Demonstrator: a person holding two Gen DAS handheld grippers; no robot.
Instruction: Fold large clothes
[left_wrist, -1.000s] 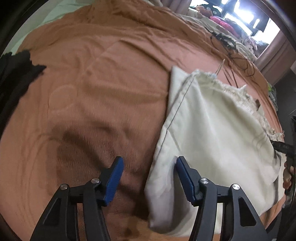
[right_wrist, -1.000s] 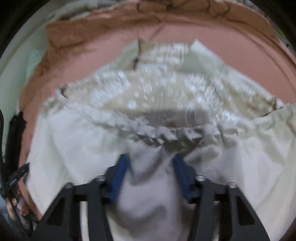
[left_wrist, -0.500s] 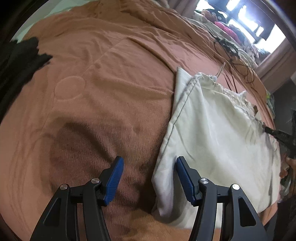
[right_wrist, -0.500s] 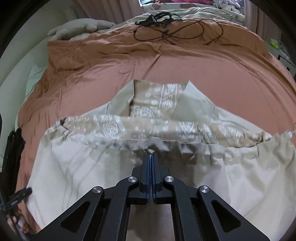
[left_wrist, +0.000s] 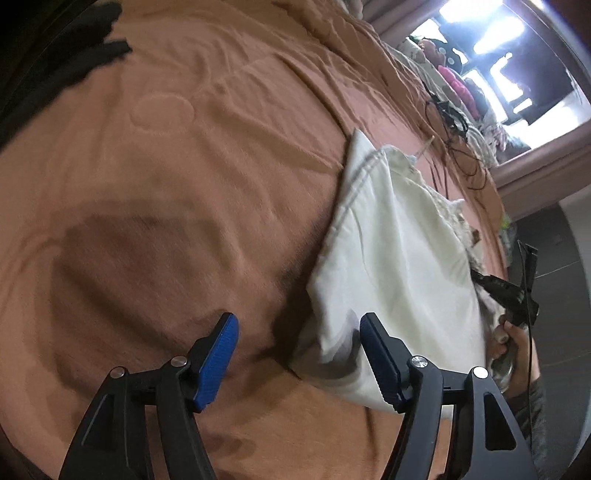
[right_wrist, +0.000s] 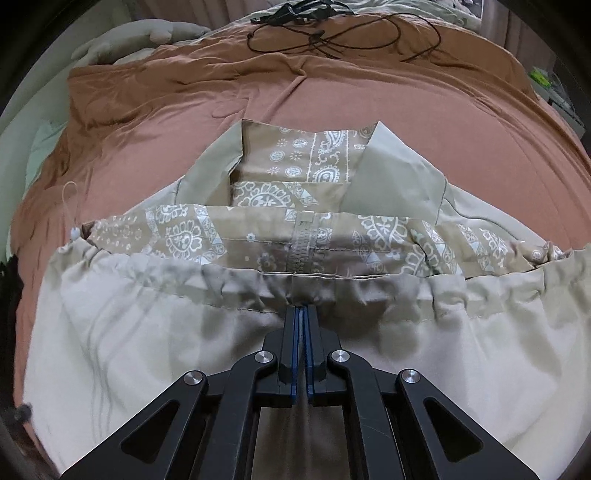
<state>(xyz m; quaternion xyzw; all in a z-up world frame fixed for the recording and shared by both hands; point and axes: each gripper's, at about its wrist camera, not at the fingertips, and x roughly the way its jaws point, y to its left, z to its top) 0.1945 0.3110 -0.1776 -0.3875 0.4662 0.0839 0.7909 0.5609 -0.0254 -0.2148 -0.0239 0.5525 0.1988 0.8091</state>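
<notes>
Your right gripper (right_wrist: 303, 308) pinches the jacket (right_wrist: 147, 332) hem at six o'clock. Your left gripper (left_wrist: 297, 345) is opening, its jaws around the jacket's edge without pressing it.

Beige jacket (right_wrist: 147, 332) w/ paisley lining, flat on brown bedspread (right_wrist: 369, 92)

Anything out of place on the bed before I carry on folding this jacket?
A tangle of black cables lies on the brown bedspread beyond the jacket, clear of it. A dark garment sits at the bed's far edge. The jacket's gathered hem is bunched where the right gripper pinches it.
</notes>
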